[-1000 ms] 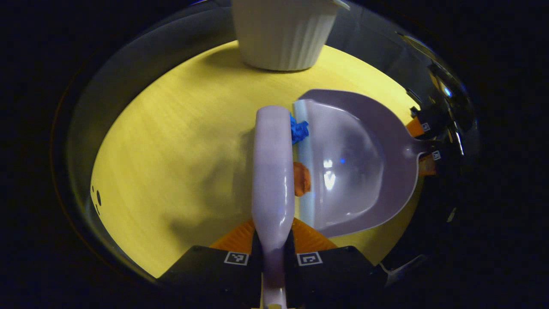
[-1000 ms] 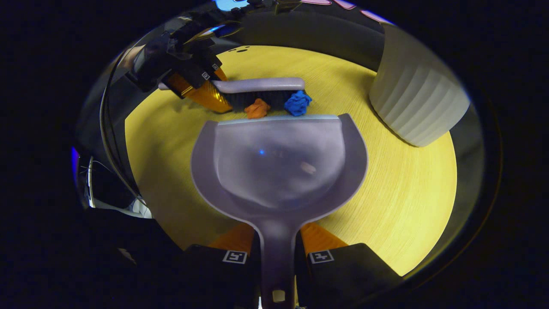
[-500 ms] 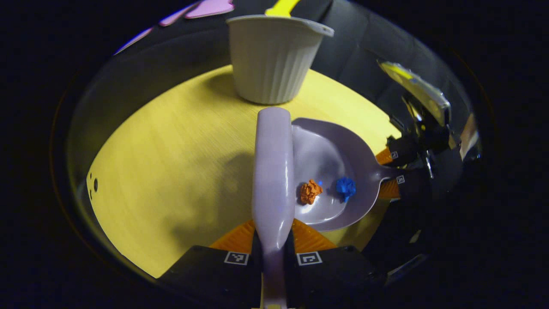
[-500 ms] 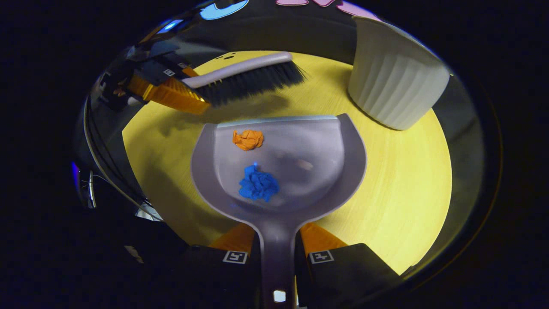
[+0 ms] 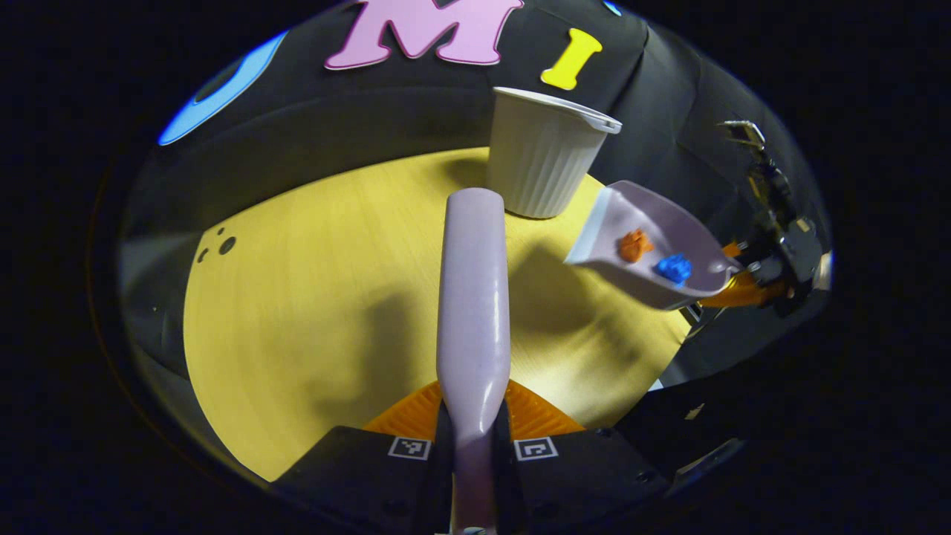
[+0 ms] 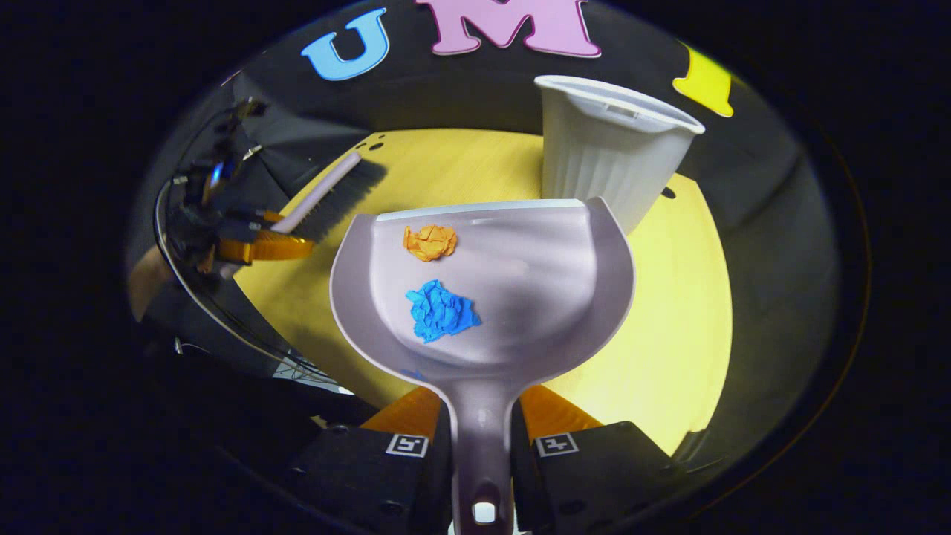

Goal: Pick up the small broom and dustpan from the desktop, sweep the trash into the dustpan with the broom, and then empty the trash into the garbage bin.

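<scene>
Carrying its load above the tabletop [image 6: 691, 312], the lilac dustpan [image 6: 520, 297] sits raised in the right gripper [image 6: 481, 438], whose two fingers pinch the handle from either side. Two crumpled scraps lie in the pan: an orange wad [image 6: 429, 241] near the front lip and a blue wad [image 6: 440, 312] deeper toward the handle. The pan looks roughly level in the right gripper view, a hold that seems meant to keep the scraps from rolling off the open lip on the way to the bin.

That white ribbed garbage bin [image 6: 605, 148] stands at the far edge of the tabletop, just beyond the pan's front right corner, its mouth open upward. In the left gripper view the pan hangs beside the bin's right side, clear of the wood, with its shadow on the surface below.

The small broom [image 5: 473, 297] is clamped by its handle between the left gripper's [image 5: 473, 438] fingers, its back running straight ahead. Seen from the right gripper view it is held aloft over the tabletop's left edge, bristles down, apparently parked out of the pan's path.

Sweeping appears finished; tipping the pan over the bin remains.
</scene>
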